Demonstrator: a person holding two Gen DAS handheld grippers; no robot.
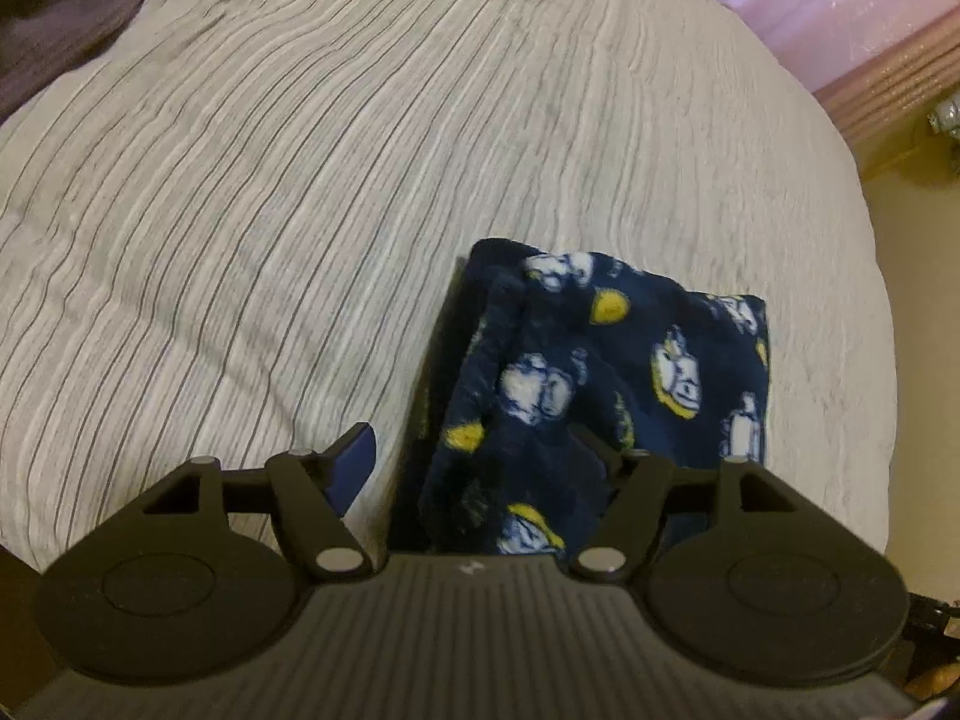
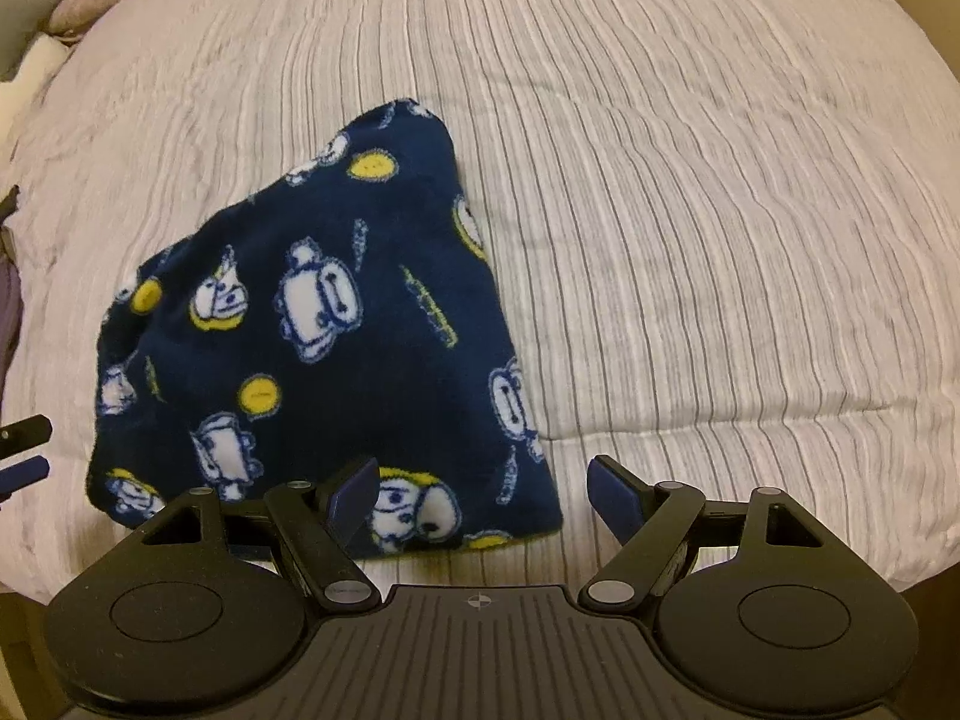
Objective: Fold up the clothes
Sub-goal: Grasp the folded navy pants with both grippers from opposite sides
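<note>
Lying folded on the striped bedspread, navy fleece garment.

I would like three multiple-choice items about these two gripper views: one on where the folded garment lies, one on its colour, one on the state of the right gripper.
1. Where does the folded garment lie?
A. on the striped bedcover
B. on a wooden floor
C. inside a basket

2. What is the garment's base colour?
A. red
B. dark blue
C. grey

3. How do the jaws of the right gripper stand?
A. shut on the garment
B. shut on nothing
C. open, with nothing gripped

Answers:
1 A: the striped cover surrounds the fabric in both views.
2 B: navy fleece with white and yellow cartoon prints.
3 C: a wide gap separates the two blue pads above the garment's near edge.
</note>
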